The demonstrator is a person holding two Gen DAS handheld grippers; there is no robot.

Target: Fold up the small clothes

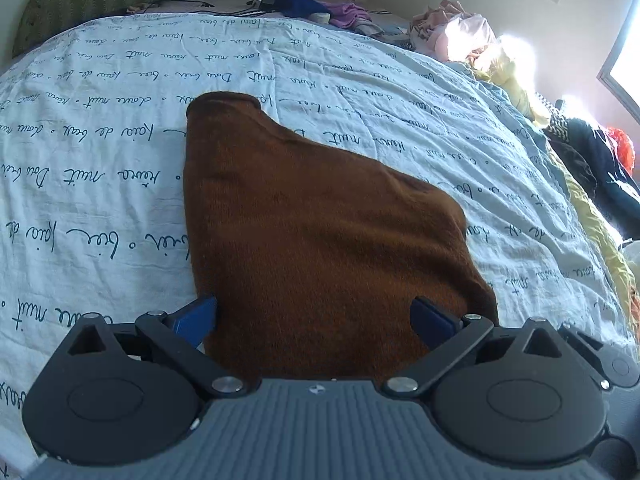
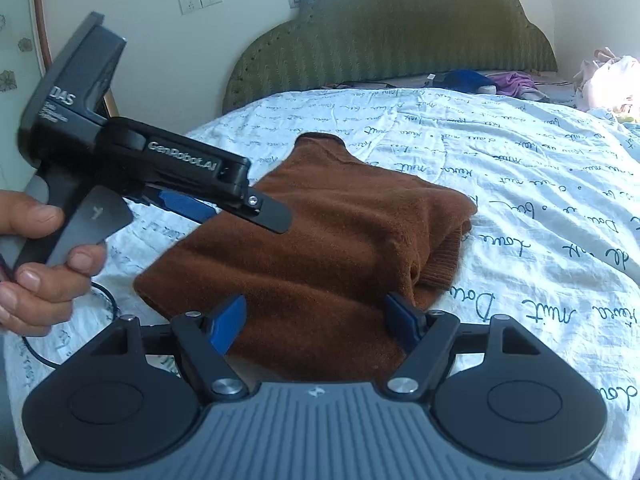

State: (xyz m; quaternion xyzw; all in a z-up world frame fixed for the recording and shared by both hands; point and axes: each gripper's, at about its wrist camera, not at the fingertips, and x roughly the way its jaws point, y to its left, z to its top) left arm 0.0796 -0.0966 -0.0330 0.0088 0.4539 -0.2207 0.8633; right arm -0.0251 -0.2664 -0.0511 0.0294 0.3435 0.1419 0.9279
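Both grippers, left [image 1: 314, 320] and right [image 2: 314, 322], stood wide apart, gripping nothing, above the brown sweater [image 1: 320, 220]; one fold apparently finished, the next needed regripping an edge.

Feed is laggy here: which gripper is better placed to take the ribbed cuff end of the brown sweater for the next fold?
Probably the right gripper: its open jaws sit just short of the brown sweater, near the ribbed cuff. The left gripper hangs open over the sweater's opposite side.
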